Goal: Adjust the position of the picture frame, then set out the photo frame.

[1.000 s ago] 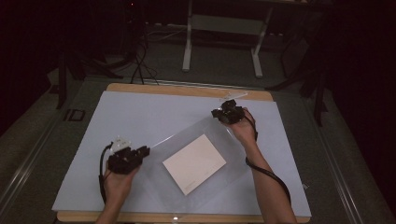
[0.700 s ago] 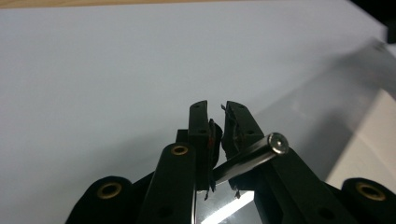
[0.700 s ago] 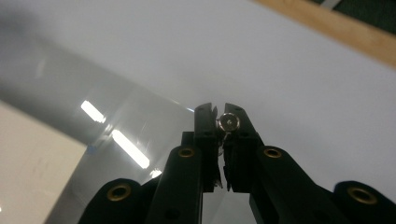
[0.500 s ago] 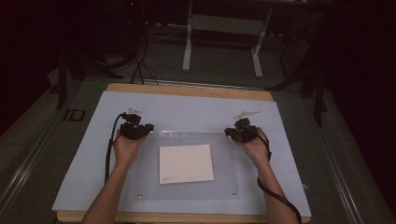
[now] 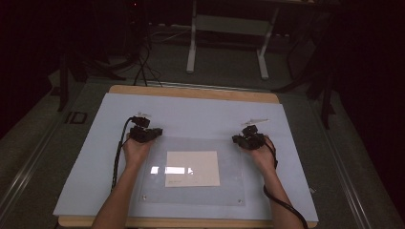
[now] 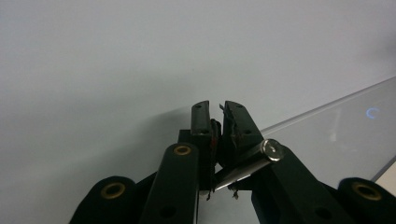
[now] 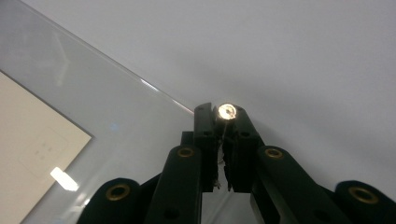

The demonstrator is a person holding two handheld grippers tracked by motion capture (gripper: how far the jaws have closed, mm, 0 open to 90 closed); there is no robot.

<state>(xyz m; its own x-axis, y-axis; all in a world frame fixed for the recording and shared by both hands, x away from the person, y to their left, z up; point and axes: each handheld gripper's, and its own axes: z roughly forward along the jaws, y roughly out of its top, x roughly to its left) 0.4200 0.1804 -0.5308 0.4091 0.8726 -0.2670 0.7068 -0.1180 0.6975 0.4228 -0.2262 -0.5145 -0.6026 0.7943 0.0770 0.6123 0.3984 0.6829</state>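
Note:
A clear plastic sheet (image 5: pixel 229 162) lies square on the pale blue mat (image 5: pixel 191 114), with a cream paper (image 5: pixel 192 168) under its middle. My left gripper (image 5: pixel 143 132) is at the sheet's far left corner. In the left gripper view that gripper (image 6: pixel 216 108) is shut on the sheet's (image 6: pixel 336 126) corner, a metal stud (image 6: pixel 271 149) lying against its right jaw. My right gripper (image 5: pixel 248 139) is at the far right corner. In the right gripper view it (image 7: pixel 222 112) is shut on the sheet's (image 7: pixel 93 88) corner, where a shiny stud (image 7: pixel 227 111) sits between the tips.
The mat covers a wooden table whose far edge (image 5: pixel 191 92) shows. Small studs mark the sheet's near corners (image 5: pixel 143 196) (image 5: pixel 240 201). Beyond the table stand a metal frame (image 5: pixel 224 43) and cables (image 5: pixel 138 67) on a dark floor.
The sheet has swung from a slanted, diagonal pose to lie square with the table. My left hand moved away from the near edge, my right hand came nearer; both have since stayed put.

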